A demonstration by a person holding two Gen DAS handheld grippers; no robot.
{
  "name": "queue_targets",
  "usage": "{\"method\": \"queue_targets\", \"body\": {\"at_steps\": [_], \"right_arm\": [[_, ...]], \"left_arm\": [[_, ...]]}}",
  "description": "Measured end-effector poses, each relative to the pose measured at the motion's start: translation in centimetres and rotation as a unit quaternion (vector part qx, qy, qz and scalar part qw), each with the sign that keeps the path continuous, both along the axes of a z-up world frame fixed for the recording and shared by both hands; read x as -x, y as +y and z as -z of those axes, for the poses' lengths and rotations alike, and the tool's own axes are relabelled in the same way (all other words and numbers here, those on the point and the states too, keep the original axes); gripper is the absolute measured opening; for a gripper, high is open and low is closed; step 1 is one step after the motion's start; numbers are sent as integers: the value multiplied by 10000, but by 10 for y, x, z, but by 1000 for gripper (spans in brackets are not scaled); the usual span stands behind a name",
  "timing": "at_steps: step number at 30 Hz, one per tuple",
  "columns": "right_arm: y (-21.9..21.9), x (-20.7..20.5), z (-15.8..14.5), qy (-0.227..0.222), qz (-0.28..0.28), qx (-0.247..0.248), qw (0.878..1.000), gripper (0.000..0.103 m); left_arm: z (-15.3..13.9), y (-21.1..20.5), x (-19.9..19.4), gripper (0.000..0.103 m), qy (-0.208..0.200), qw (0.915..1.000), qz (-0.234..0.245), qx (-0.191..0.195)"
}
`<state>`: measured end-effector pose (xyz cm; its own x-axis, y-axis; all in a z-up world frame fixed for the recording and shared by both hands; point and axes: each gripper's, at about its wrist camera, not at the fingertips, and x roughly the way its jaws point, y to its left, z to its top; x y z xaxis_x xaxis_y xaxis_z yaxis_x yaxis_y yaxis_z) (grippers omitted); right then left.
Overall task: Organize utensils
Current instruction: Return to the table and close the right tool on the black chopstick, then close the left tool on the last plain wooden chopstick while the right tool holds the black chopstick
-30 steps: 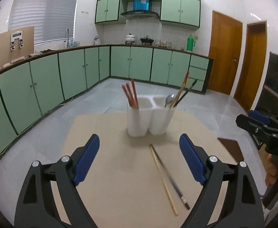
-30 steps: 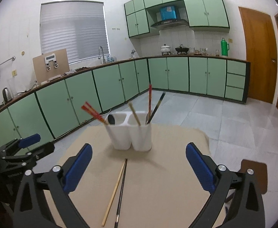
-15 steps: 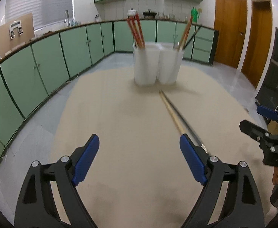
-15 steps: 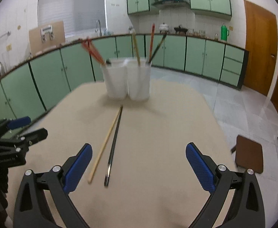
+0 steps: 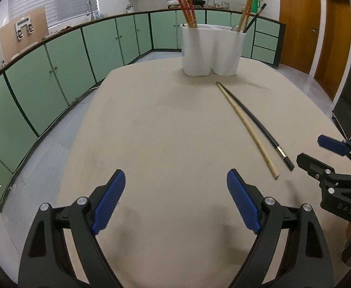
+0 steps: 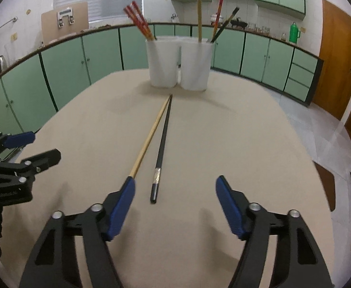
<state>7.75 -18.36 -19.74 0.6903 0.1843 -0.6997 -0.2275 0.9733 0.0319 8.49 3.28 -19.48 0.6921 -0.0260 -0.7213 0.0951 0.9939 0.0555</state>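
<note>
A white two-compartment utensil holder (image 5: 211, 48) (image 6: 179, 63) stands at the far side of the beige table (image 5: 163, 132). Its left compartment holds red chopsticks (image 5: 186, 7) (image 6: 139, 20); its right holds a wooden, a red and a black chopstick (image 6: 217, 20). A wooden chopstick (image 5: 246, 127) (image 6: 151, 135) and a black chopstick (image 5: 259, 124) (image 6: 163, 144) lie side by side on the table. My left gripper (image 5: 175, 206) is open and empty, low over the table's near left. My right gripper (image 6: 175, 206) is open, low over the near ends of both chopsticks; its left fingertip covers the wooden one's end.
Green kitchen cabinets (image 5: 55, 67) with a counter curve round the room. Wooden doors (image 6: 338, 67) are at the right. A brown stool (image 6: 326, 184) stands on the floor by the table's right edge. The right gripper shows in the left wrist view (image 5: 324, 158).
Both grippers have come down and closer to the table. The right gripper has moved up to the near ends of the two loose chopsticks. Both stay open.
</note>
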Motion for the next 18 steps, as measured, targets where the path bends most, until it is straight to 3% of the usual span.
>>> {"method": "queue_targets", "body": {"at_steps": [10, 14, 18], "right_arm": [[8, -10, 14, 461, -8, -53, 9989, 35], [10, -9, 14, 454, -28, -54, 9989, 27], [16, -6, 13, 446, -165, 26, 9989, 7]], "left_arm": [[3, 6, 0, 84, 62, 9999, -70, 59], [4, 2, 0, 84, 81, 9999, -36, 77], [5, -3, -1, 84, 100, 9999, 6, 107]]}}
